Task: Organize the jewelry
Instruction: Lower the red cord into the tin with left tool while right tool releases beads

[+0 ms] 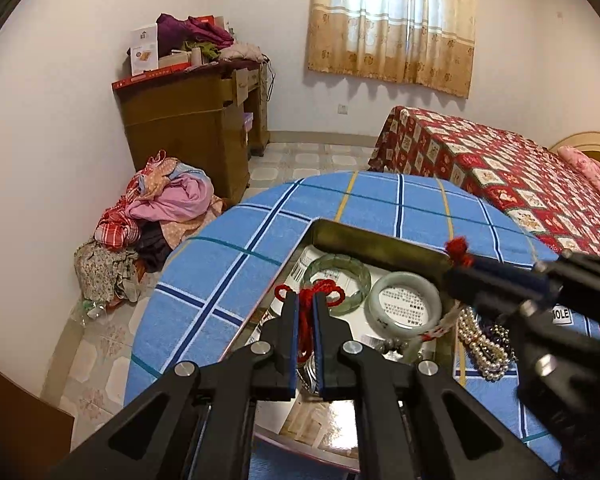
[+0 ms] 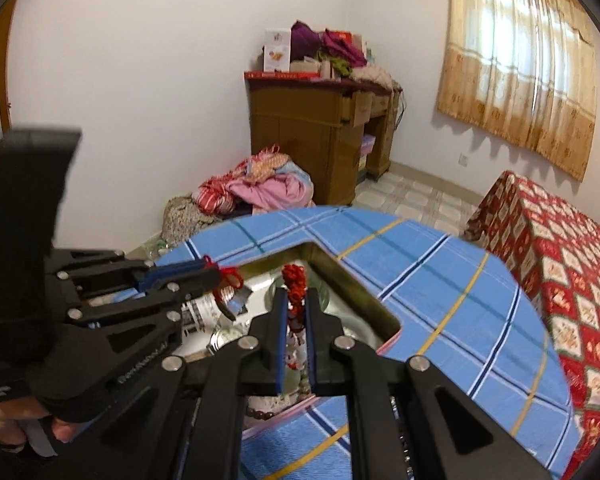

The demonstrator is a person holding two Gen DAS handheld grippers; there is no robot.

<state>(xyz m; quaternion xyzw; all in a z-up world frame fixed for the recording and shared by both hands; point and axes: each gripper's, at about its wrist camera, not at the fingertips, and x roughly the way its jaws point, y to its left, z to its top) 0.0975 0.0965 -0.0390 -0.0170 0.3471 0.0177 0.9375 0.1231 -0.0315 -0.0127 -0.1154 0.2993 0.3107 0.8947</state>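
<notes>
Both grippers are working over the metal tray (image 1: 364, 236): left gripper (image 1: 307, 300) jaws pinching a red knotted cord (image 1: 320, 290), right gripper (image 2: 296, 300) jaws pinching a red tassel (image 2: 294, 276).

Bedroom beyond the blue checked tablecloth (image 1: 236, 264)

Against the wall, a wooden cabinet (image 1: 188, 128) heaped with clothes and boxes; on the tiled floor, a laundry pile (image 1: 160, 208); opposite, a bed with red patterned cover (image 1: 500, 172) under a curtained window (image 1: 392, 20).

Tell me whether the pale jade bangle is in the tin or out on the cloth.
In. The pale jade bangle lies flat inside the tin, on printed paper, beside the green bangle.
</notes>
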